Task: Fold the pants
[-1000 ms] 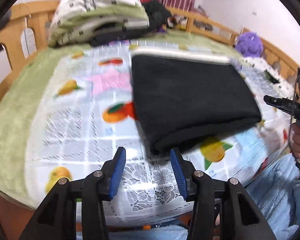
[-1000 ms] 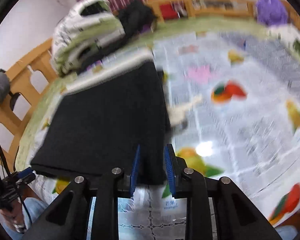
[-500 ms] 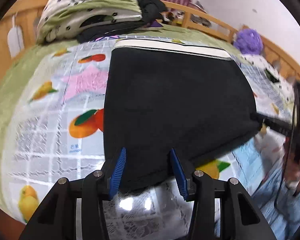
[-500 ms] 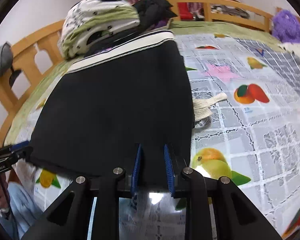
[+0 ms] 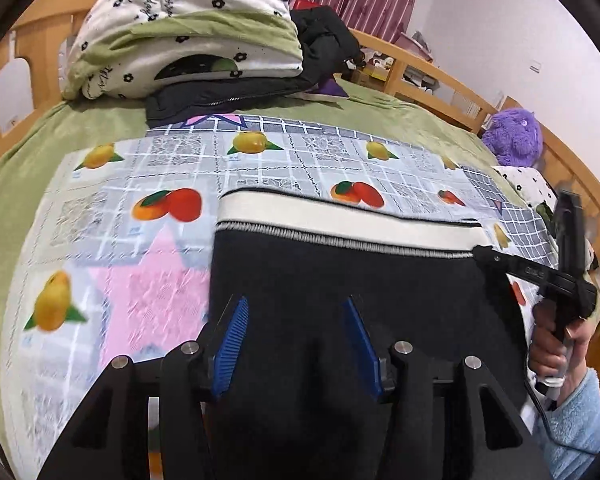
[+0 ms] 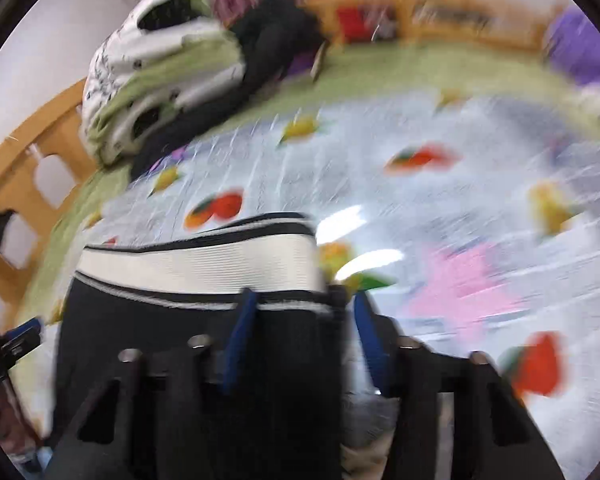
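Black pants (image 5: pixel 340 276) with a white waistband (image 5: pixel 340 220) lie folded flat on the fruit-print cloth (image 5: pixel 112 280). My left gripper (image 5: pixel 295 304) hangs over their left half, a little short of the waistband; its jaws are opening, with black fabric showing between the blue pads (image 5: pixel 232 336) and no grip on it. My right gripper (image 6: pixel 306 300) is over the pants' (image 6: pixel 188 340) right edge, level with the waistband (image 6: pixel 204 264). Its jaws are closing, the waistband corner lies between them, and the pads stand clear of it. That view is blurred.
Folded bedding (image 5: pixel 188 32) and dark clothes (image 5: pixel 320 48) are stacked at the bed's far end. A purple plush toy (image 5: pixel 512 140) sits by the wooden rail (image 5: pixel 432 76) on the right. A hand (image 5: pixel 552 344) in a blue fleece sleeve holds the right gripper (image 5: pixel 500 260).
Both grippers have travelled forward from the pants' near folded edge, across the black fabric, up to the waistband. The pants lie where they were.
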`<state>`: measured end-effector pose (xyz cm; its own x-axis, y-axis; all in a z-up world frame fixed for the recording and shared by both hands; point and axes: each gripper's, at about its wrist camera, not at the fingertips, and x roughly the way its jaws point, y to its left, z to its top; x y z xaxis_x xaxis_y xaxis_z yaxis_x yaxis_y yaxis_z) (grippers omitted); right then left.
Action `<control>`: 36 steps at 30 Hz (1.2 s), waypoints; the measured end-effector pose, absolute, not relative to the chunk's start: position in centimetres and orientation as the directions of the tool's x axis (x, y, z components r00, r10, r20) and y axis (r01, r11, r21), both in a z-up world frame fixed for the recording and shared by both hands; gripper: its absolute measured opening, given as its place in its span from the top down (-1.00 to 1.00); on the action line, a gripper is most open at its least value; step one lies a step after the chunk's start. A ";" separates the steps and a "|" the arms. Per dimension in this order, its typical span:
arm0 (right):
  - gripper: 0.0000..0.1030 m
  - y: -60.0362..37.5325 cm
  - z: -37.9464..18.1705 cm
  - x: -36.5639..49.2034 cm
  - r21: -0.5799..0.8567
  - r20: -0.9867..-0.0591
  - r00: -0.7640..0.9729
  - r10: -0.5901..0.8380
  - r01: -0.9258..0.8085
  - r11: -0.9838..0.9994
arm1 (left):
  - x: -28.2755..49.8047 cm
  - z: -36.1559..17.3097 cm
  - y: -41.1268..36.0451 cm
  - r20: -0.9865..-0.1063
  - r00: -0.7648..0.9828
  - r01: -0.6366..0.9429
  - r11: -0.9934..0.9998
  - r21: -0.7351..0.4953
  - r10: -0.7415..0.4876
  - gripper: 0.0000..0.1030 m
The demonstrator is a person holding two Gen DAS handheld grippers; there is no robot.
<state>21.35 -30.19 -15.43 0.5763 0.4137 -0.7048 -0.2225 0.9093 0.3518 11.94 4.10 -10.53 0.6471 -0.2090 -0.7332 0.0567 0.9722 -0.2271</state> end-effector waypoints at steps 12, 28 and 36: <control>0.50 -31.0 -12.2 20.9 0.206 -0.691 0.653 0.310 -0.233 0.951 | 16.8 -10.8 1.9 -0.755 0.622 0.081 0.977 -0.200 -0.206 0.06; 0.57 -26.7 -14.6 22.9 0.053 -0.698 0.678 0.231 -0.273 0.960 | 20.6 -13.8 1.2 -0.815 0.548 0.055 0.980 -0.192 -0.190 -0.08; 0.33 -29.1 -13.6 17.6 0.117 -0.684 0.667 0.295 -0.298 0.947 | 13.8 -13.7 2.7 -0.825 0.544 0.067 0.988 -0.138 -0.152 -0.08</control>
<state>17.56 -29.14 -13.62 0.6674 0.2948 -0.6839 -0.2981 0.9473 0.1174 13.75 2.70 -13.66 0.5442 -0.1517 -0.8251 0.0669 0.9882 -0.1376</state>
